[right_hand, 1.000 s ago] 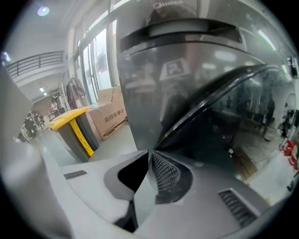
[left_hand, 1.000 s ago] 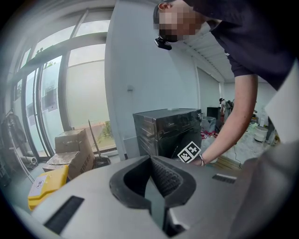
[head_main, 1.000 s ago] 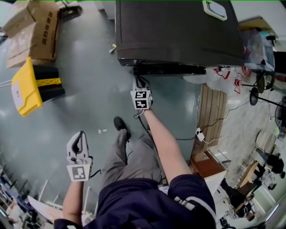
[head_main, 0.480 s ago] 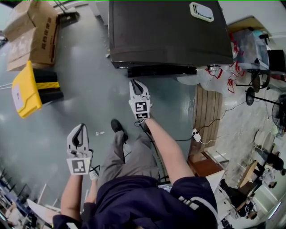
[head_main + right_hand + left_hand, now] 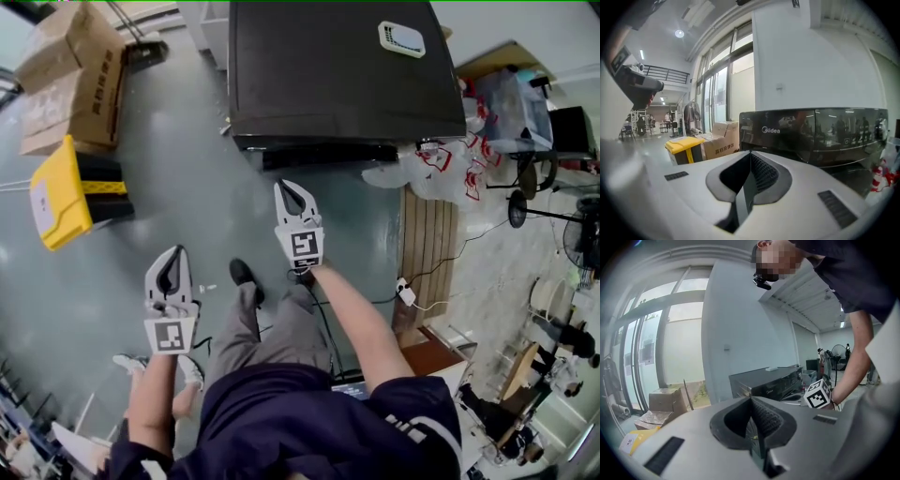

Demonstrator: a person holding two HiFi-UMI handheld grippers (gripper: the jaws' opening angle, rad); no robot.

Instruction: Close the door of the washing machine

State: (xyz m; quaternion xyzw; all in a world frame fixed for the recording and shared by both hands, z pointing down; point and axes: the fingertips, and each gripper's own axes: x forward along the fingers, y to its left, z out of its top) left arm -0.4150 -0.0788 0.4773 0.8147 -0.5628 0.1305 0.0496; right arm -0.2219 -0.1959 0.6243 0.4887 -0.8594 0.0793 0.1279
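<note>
**Inspector:** Report the right fingers.

**Technician:** The right fingers [image 5: 765,172] are pressed together along their length, ribbed pads face to face, with nothing between them. The right gripper [image 5: 287,187] is held in the air just in front of the washing machine [image 5: 347,66]. Its tips aim at the machine's front and are clear of it.

**Inspector:** And the left fingers?

**Technician:** Same condition. The left fingers [image 5: 766,420] meet with nothing between them. The left gripper [image 5: 173,255] points the same way. It sits farther back from the washing machine than the right one, offset toward the side where the cardboard boxes [image 5: 70,80] stand.

**Inspector:** Locate the task item.

**Technician:** The washing machine is a dark cabinet directly ahead of both grippers, with a glossy control panel across the top of its front. From the head view, the door [image 5: 328,154] shows as a dark strip lying along the front. Neither gripper touches it. Whether it is latched cannot be told.

**Inspector:** What surrounds it?

**Technician:** A small white item [image 5: 401,38] lies on the machine's top, near the rear. White bags with red print [image 5: 422,169] lie at the front corner on the side away from the boxes. Wooden boards [image 5: 431,248] extend forward from there. A yellow bin [image 5: 61,192] stands in front of the cardboard boxes, well apart from the machine.
</note>
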